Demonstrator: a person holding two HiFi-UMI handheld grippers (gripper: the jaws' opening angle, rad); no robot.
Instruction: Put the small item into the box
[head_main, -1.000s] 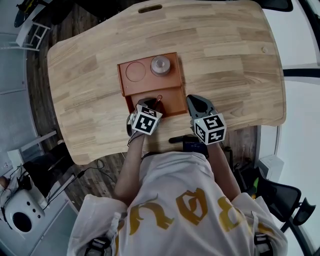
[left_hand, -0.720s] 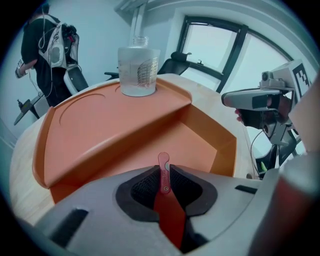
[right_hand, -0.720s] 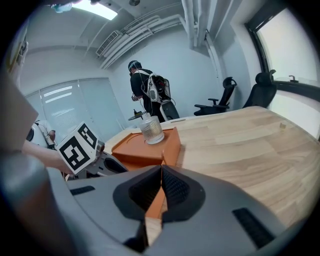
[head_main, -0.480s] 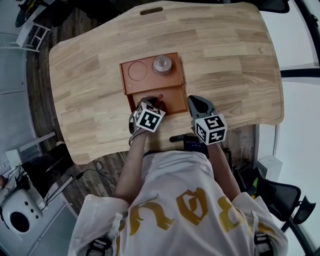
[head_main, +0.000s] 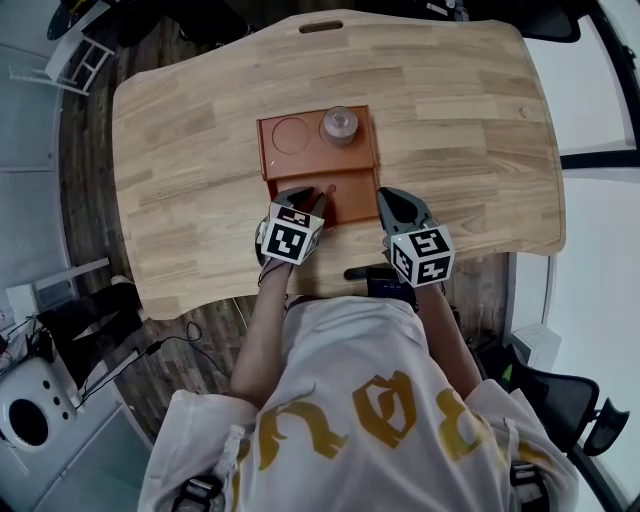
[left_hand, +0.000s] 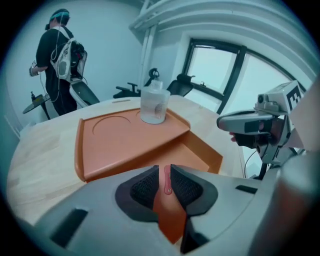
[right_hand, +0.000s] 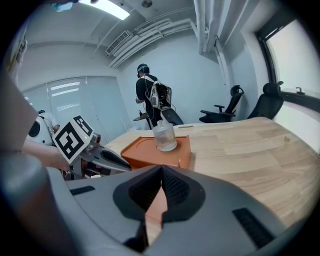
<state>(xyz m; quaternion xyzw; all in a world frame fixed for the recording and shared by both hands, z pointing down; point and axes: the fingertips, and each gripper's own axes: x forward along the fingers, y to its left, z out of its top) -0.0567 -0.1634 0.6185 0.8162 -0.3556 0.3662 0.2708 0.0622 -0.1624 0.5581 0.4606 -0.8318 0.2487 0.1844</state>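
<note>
An orange box (head_main: 312, 160) lies on the wooden table, with a raised tray at the far side and a sunken compartment (head_main: 353, 200) at the near side. My left gripper (head_main: 312, 197) is shut on a small thin red strip (head_main: 329, 190), held over the compartment's near left part. In the left gripper view the strip (left_hand: 167, 179) stands pinched between the pads (left_hand: 146, 189). My right gripper (head_main: 386, 198) hovers just right of the box, shut with nothing in it (right_hand: 160, 186).
A clear lidded jar (head_main: 340, 124) stands on the box's raised tray, beside a round recess (head_main: 291, 135). The table's near edge (head_main: 330, 290) runs just under both grippers. A person with a backpack (right_hand: 151, 97) stands far behind the table, near office chairs (right_hand: 267, 102).
The head view has shifted a little. My left gripper still holds the red strip over the compartment, and the right gripper stays beside the box.
</note>
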